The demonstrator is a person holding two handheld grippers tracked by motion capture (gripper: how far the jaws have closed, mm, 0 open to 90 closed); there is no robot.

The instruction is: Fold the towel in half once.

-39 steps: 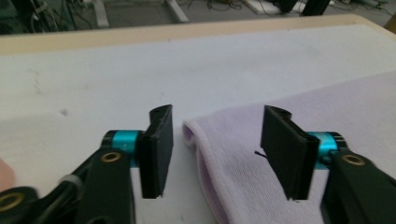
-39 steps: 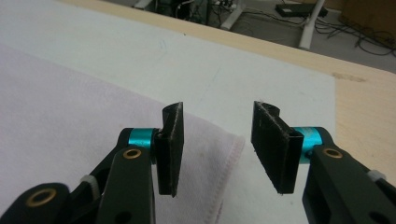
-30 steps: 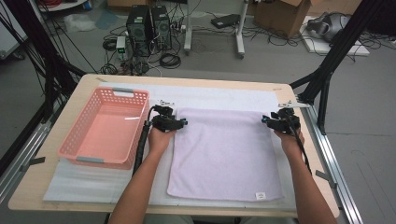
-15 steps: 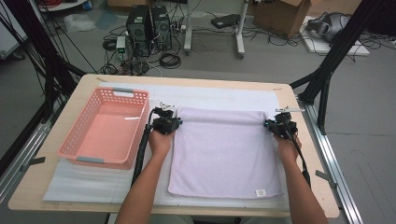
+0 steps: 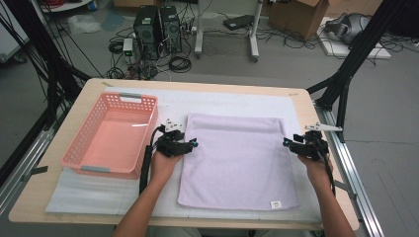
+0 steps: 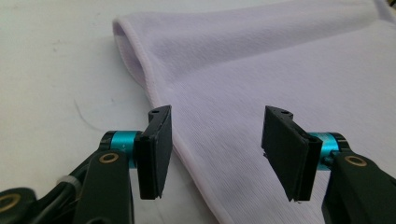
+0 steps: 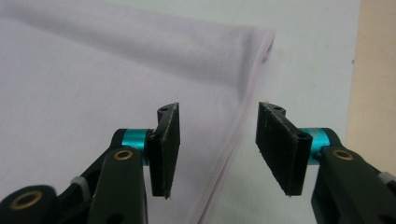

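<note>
A lavender towel point(image 5: 237, 158) lies flat on the white mat point(image 5: 99, 190), its far edge folded over. My left gripper point(image 5: 190, 144) sits at the towel's left edge about halfway down. Its jaws have just been opening and stand open, and the towel's hem point(image 6: 187, 154) runs on the mat below the gap, untouched. My right gripper point(image 5: 288, 143) is at the right edge, level with the left one. It too has just been opening and is open in the right gripper view point(image 7: 217, 144), with the towel's edge point(image 7: 233, 154) lying beneath, unpinched.
A pink plastic basket point(image 5: 150, 128) stands left of the towel, close beside my left hand. A small white label point(image 5: 275, 204) marks the towel's near right corner. The table's right edge point(image 5: 341, 177) runs just past my right hand.
Both grippers have drawn back toward the person, from the towel's far corners to the middle of its side edges. The towel lies much as before.
</note>
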